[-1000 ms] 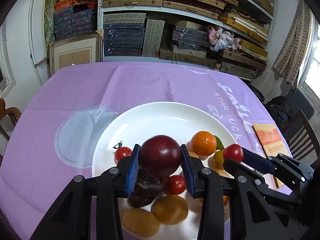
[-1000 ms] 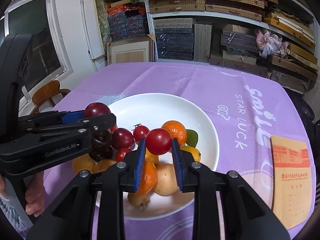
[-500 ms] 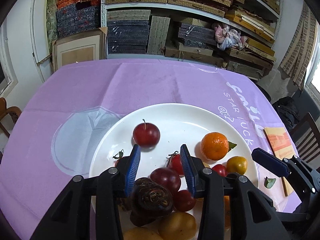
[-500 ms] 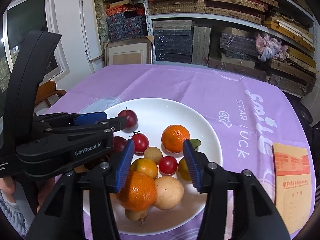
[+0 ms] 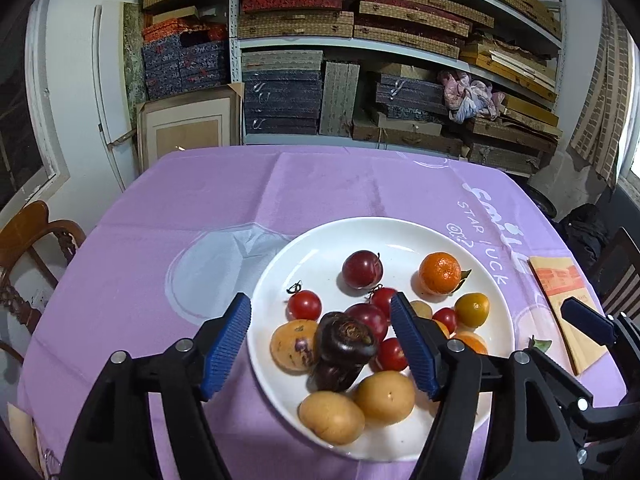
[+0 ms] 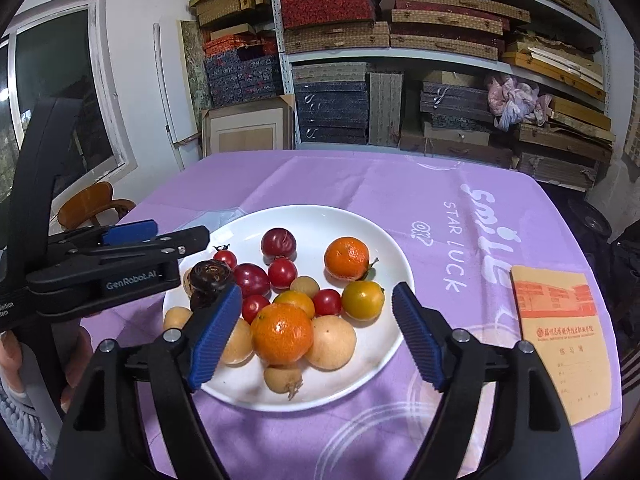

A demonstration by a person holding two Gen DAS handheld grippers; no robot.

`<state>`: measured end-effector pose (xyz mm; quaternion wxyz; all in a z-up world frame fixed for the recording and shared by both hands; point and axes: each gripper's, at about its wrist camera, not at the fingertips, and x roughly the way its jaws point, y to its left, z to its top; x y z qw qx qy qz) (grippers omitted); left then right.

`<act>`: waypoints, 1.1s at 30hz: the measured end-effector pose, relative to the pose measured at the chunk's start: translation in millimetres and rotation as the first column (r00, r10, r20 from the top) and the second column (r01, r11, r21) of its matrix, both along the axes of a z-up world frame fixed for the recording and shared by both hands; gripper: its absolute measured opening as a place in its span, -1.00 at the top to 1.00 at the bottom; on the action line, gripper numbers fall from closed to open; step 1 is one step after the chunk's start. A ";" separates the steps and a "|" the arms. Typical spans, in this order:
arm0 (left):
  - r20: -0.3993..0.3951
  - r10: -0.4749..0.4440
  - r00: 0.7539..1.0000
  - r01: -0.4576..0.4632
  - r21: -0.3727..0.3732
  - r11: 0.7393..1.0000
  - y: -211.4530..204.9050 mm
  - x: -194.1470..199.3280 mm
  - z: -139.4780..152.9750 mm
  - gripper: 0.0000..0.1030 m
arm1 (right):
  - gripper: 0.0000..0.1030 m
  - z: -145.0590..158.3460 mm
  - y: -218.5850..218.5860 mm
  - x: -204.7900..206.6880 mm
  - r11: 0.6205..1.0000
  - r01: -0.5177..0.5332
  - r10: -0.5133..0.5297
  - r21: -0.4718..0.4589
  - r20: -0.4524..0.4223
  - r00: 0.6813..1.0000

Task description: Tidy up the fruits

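Left tool [image 5: 320, 350] above plate [image 5: 320, 236] (booklet [image 5: 560, 300] beside)

One plate [image 6: 360, 380], two plums [image 6: 279, 242], four cherry tomatoes [image 6: 282, 273], one booklet [image 6: 560, 320]

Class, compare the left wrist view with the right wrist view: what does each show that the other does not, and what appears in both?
Only the left wrist view: a loose green leaf on the cloth beside the plate, and the left gripper head-on, its fingers opening with nothing between them.

Only the right wrist view: a window, the hand holding the left gripper, and the right gripper head-on, opening and empty.

Both: the white plate of fruit, the purple cloth, the booklet, the shelves.
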<state>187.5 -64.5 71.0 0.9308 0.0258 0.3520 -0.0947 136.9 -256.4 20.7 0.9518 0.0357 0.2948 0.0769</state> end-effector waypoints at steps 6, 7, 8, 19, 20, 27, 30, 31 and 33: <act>0.020 0.015 1.000 -0.016 0.023 1.000 9.2 -41.6 -4.2 -0.66 | -0.87 -9.1 3.3 -35.4 0.999 0.033 -0.033 0.026 -0.008 0.999; 0.027 0.021 0.999 -0.021 0.024 0.999 11.4 -49.1 -5.6 -0.69 | -0.87 -10.3 5.4 -38.8 0.999 0.033 -0.032 0.022 -0.013 0.999; 0.033 0.026 0.999 -0.027 0.031 0.999 13.0 -55.5 -7.2 -0.69 | -0.87 -12.0 7.6 -43.6 0.999 0.037 -0.037 0.016 -0.012 0.999; -0.042 0.008 0.999 -0.008 0.007 1.000 19.0 -86.2 -31.0 -0.90 | -0.92 -23.6 21.8 -63.4 0.992 0.116 -0.117 -0.044 -0.023 0.993; -0.049 0.002 0.999 -0.002 -0.002 1.000 20.2 -86.9 -32.1 -0.91 | -0.92 -24.3 21.7 -64.7 0.992 0.120 -0.121 -0.044 -0.022 0.992; -0.065 -0.020 0.998 0.018 -0.030 0.999 24.4 -90.2 -33.8 -0.93 | -0.92 -26.8 19.7 -67.1 0.985 0.152 -0.155 -0.087 -0.033 0.987; -0.072 -0.029 0.997 0.025 -0.052 0.998 27.2 -92.1 -32.6 -0.93 | -0.92 -28.4 18.0 -70.7 0.980 0.175 -0.179 -0.097 -0.038 0.983; -0.069 -0.027 0.997 0.023 -0.054 0.998 28.0 -93.3 -30.9 -0.93 | -0.92 -29.0 17.4 -71.9 0.977 0.186 -0.190 -0.104 -0.039 0.981; -0.050 -0.017 0.999 0.015 -0.038 0.999 28.5 -95.7 -27.4 -0.93 | -0.92 -29.6 16.9 -72.8 0.972 0.202 -0.208 -0.119 -0.038 0.977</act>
